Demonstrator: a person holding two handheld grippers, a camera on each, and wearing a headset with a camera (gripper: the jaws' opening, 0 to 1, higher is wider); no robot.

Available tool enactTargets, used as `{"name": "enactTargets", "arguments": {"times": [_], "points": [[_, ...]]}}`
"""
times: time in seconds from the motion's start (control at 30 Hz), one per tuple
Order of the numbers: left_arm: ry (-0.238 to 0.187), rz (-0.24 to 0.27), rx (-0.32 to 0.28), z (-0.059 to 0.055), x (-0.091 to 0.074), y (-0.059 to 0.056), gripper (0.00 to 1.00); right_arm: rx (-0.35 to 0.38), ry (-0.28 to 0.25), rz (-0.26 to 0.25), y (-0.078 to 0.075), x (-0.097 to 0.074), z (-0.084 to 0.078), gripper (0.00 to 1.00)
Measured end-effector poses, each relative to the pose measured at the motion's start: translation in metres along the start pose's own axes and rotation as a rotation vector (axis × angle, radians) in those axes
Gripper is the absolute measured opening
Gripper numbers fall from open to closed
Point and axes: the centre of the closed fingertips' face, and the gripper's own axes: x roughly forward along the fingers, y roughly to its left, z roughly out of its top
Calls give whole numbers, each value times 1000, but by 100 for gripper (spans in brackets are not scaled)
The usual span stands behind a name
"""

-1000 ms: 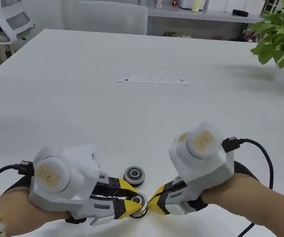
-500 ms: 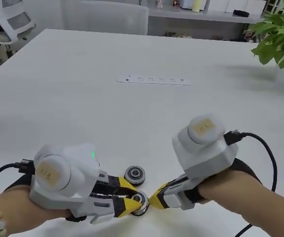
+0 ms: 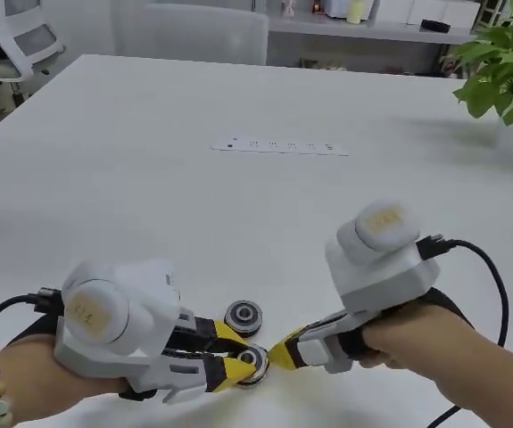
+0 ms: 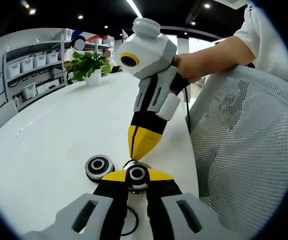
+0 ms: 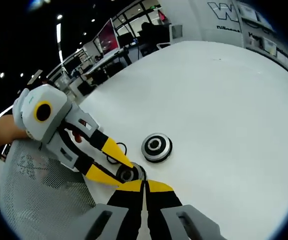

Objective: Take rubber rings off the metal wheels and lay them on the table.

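Observation:
A small metal wheel (image 3: 253, 359) sits near the table's front edge, and my left gripper (image 3: 243, 365) is shut on it from the left. In the left gripper view the yellow jaws clasp the wheel (image 4: 137, 180) on both sides. My right gripper (image 3: 277, 356) comes in from the right with its jaws pressed together. Its tip (image 4: 137, 154) pinches the thin black rubber ring at the wheel's rim. A second wheel (image 3: 243, 316) with its black ring on lies just behind. A loose black ring (image 4: 132, 218) lies under the left jaws.
A white power strip (image 3: 278, 144) lies mid-table. A potted plant (image 3: 501, 58) stands at the far right. A mesh chair back (image 4: 244, 150) is close behind the front edge. The white table (image 3: 149, 178) stretches wide beyond the wheels.
My right gripper has swung its body up and to the right, while its tip stays at the wheel. The left gripper and both wheels have held still.

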Motion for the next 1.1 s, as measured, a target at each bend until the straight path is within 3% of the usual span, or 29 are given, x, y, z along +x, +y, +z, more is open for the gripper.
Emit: {"name": "enactTargets", "arguments": {"times": [0.03,0.2,0.33,0.4,0.43,0.53,0.7,0.87,1.1], "points": [[0,0,0,0,0,0,8,2,-58,-25,-6,-2,9,0],[-6,0,-4,0,0,0,8,35,-56,-21,-12,-7,9,0],[-7,0,-3,0,0,0,8,-124,29,-36,-11,-1,-5,0],[-7,0,-3,0,0,0,8,-222,60,-36,-7,4,-10,0],[-7,0,-3,0,0,0,8,-308,84,-52,-7,6,-13,0],[-8,0,-2,0,0,0,8,-398,123,-44,-4,9,-22,0],[-9,-1,-3,0,0,0,8,-433,118,-26,-1,10,-21,5],[-11,-1,-4,0,0,0,8,-441,117,-1,2,10,-22,16],[-13,0,-5,0,0,1,8,-507,111,23,10,15,-23,18]]}}
